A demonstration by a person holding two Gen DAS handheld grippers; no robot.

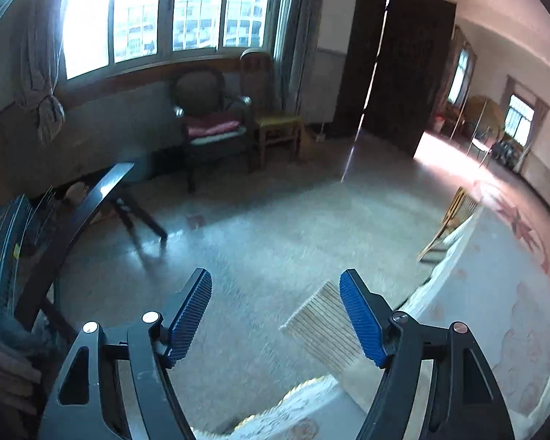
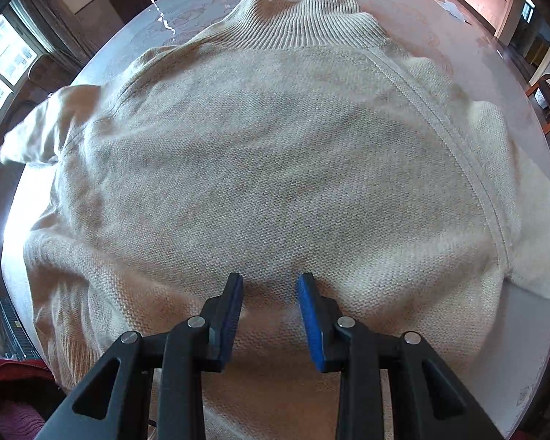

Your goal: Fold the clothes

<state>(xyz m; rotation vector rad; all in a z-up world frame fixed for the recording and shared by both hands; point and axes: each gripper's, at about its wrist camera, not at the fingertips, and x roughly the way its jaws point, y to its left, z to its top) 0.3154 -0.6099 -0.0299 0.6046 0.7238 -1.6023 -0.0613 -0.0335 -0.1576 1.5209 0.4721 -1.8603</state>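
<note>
- A pale patterned table (image 2: 458, 47) filled the right wrist view; the cream sweater (image 2: 275, 154) lay spread across it
- Right gripper (image 2: 270, 282) sat partly spread, tips directly over the sweater's near hem
- Left gripper (image 1: 275, 286) gaped wide, empty, toward the floor (image 1: 267, 227); a ribbed cuff (image 1: 326, 333) hung beside its right finger

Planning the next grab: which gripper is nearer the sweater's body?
Right. The right gripper hangs open over the sweater body, fingers close above the knit. The left gripper, also open, points off the table edge toward the floor, near only a ribbed cuff.
</note>
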